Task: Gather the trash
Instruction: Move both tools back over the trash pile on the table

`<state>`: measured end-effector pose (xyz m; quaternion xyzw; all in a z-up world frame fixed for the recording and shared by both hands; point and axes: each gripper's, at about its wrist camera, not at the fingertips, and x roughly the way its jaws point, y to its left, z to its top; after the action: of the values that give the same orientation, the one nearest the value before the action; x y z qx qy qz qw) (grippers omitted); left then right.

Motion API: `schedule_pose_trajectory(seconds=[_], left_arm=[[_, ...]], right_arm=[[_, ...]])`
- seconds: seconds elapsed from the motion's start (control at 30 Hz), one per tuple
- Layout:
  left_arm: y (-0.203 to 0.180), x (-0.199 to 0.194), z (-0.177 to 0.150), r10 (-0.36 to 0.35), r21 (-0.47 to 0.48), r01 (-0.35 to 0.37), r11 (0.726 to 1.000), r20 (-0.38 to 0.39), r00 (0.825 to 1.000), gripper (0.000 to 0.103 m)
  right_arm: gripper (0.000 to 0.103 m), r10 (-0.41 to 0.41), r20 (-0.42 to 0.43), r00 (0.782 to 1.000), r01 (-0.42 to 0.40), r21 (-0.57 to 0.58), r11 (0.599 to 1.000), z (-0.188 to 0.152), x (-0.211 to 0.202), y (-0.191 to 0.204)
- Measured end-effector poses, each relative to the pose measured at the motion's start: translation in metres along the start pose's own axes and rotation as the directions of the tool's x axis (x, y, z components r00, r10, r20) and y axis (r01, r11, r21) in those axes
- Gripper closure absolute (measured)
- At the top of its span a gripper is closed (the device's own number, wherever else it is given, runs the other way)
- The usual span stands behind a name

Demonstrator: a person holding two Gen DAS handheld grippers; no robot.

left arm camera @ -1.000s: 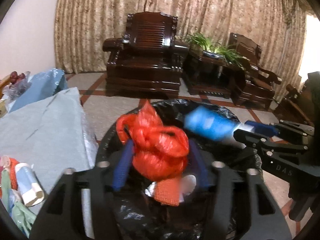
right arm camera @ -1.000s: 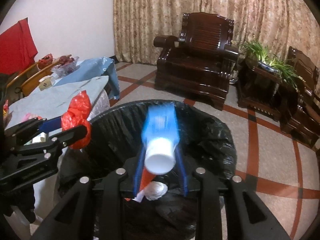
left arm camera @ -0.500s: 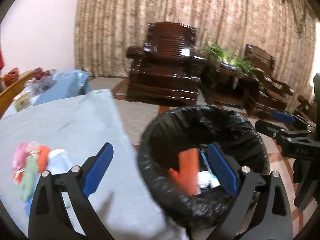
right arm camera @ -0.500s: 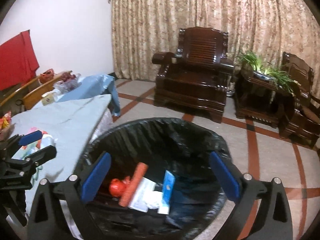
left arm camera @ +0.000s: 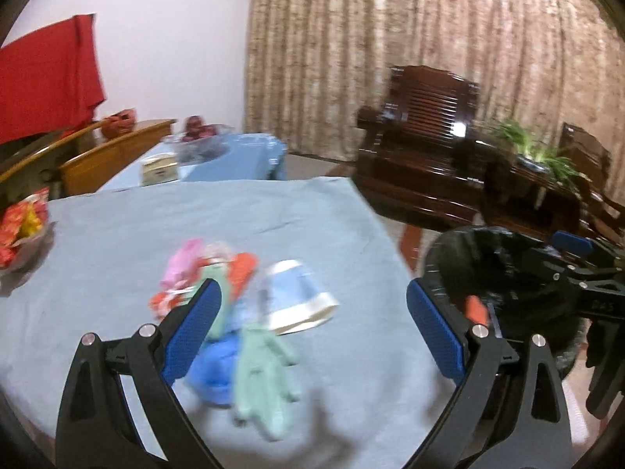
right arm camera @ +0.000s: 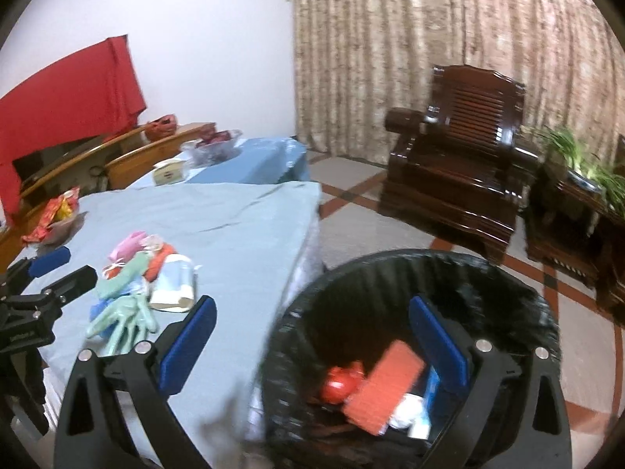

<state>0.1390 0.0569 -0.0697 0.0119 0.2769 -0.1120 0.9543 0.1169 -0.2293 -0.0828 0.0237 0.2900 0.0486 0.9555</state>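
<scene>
Between our left gripper [left arm camera: 310, 334] jaws, spread wide and empty, lies the green glove [left arm camera: 263, 375], nearest of the trash heap on the table [left arm camera: 117, 234]. Its long axis seems to run near to far, fingers pointing toward us. Just beyond it sit a blue wad [left arm camera: 213, 371], a pale blue wrapper [left arm camera: 299, 299] and red and pink scraps [left arm camera: 195, 269]. Our right gripper [right arm camera: 312, 348], jaws equally wide and empty, hangs over the black bin [right arm camera: 508, 297] to the right, so the left is closer.
</scene>
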Motion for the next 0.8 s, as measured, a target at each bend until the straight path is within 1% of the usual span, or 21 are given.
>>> schedule_pose_trajectory(seconds=[0.1, 0.27, 0.47, 0.6, 0.73, 0.8], left_arm=[[0.025, -0.004, -0.002, 0.046, -0.029, -0.046, 0.999, -0.001, 0.999, 0.01], [0.054, -0.005, -0.005, 0.096, -0.064, -0.097, 0.993, -0.008, 0.995, 0.01], [0.076, 0.003, -0.012, 0.139, -0.08, -0.141, 0.987, -0.031, 0.99, 0.01], [0.09, 0.011, -0.02, 0.156, -0.1, -0.161, 0.982, -0.05, 0.986, 0.01], [0.099, 0.022, -0.022, 0.166, -0.104, -0.173, 0.98, -0.065, 0.984, 0.01], [0.101, 0.028, -0.024, 0.167, -0.108, -0.174, 0.979, -0.073, 0.983, 0.013]], right_arm=[[0.006, 0.032, -0.006, 0.999, -0.032, -0.004, 0.999, 0.003, 0.01, 0.017], [0.006, 0.068, -0.027, 0.997, -0.069, -0.025, 0.997, 0.009, 0.033, 0.042], [0.006, 0.078, -0.052, 0.996, -0.084, -0.109, 0.99, 0.013, 0.063, 0.076], [0.007, 0.093, -0.081, 0.992, -0.103, -0.125, 0.987, 0.01, 0.087, 0.092], [0.015, 0.105, -0.123, 0.987, -0.121, -0.129, 0.984, 0.007, 0.111, 0.105], [0.019, 0.108, -0.141, 0.984, -0.127, -0.135, 0.983, 0.005, 0.123, 0.11]])
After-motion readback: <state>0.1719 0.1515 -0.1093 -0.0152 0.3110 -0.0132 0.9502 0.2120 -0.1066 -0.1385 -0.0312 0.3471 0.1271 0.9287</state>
